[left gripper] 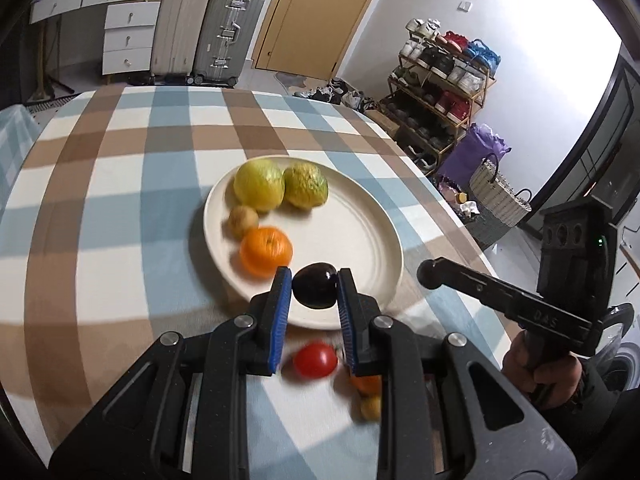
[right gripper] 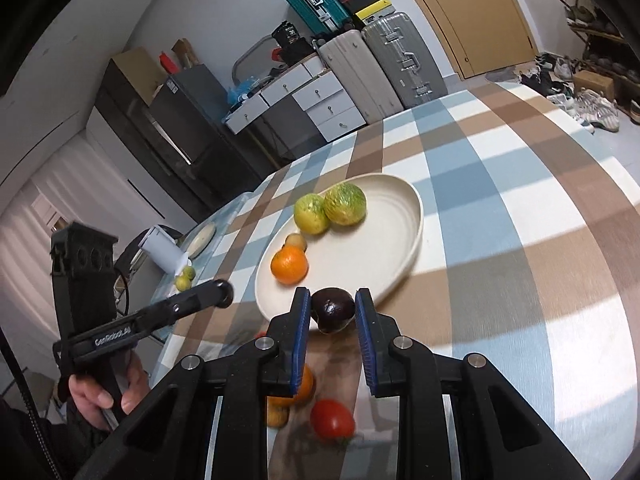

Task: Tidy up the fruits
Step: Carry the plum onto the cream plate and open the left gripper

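Note:
A cream plate (left gripper: 352,216) (right gripper: 384,240) on the checked tablecloth holds two yellow-green citrus fruits (left gripper: 258,184) (right gripper: 344,204), a small brownish fruit (left gripper: 242,220) and an orange (left gripper: 266,252) (right gripper: 289,265). My left gripper (left gripper: 314,286) is shut on a dark plum (left gripper: 314,286) above the plate's near rim. My right gripper (right gripper: 333,306) is shut on a dark avocado-like fruit (right gripper: 333,308) over the plate's near edge. A red tomato (left gripper: 315,360) (right gripper: 332,418), an orange fruit (right gripper: 300,390) and a small yellowish fruit (left gripper: 370,406) lie on the cloth below the grippers.
The table's right edge (left gripper: 452,208) drops to the floor with a woven basket (left gripper: 498,196) and shoe rack (left gripper: 440,80). Suitcases (left gripper: 208,28) and drawers stand beyond the far edge. A side surface (right gripper: 184,276) holds small yellow fruits.

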Available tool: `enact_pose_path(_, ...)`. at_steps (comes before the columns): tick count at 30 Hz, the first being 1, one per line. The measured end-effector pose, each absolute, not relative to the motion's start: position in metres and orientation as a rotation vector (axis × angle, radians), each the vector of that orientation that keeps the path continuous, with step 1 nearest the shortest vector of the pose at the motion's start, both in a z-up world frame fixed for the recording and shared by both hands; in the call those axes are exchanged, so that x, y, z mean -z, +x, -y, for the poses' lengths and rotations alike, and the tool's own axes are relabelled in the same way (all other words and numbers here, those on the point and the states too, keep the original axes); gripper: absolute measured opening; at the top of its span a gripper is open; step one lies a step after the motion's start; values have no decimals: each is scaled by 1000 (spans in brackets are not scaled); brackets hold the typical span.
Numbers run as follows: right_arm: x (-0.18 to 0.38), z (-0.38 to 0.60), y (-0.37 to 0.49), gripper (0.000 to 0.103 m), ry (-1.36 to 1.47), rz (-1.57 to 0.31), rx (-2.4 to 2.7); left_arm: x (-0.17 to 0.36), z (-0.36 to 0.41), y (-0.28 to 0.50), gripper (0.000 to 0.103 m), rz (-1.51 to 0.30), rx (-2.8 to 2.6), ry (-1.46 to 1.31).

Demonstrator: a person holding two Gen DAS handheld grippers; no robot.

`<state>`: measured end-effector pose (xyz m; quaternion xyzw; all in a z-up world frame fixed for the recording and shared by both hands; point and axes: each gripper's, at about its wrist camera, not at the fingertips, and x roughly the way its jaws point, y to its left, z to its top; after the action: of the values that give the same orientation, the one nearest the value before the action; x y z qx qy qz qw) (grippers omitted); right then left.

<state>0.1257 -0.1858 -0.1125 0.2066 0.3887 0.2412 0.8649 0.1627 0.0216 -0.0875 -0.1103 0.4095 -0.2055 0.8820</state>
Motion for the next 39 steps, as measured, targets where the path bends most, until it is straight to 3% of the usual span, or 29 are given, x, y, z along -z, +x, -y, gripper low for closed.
enact_pose_path(16, 122, 165, 211, 23, 394, -852, -583, 115, 16, 268, 20, -926, 432, -143)
enact_pose_path(39, 145, 135, 247, 25, 377, -926, -619, 132, 6, 279, 23, -953, 391, -165)
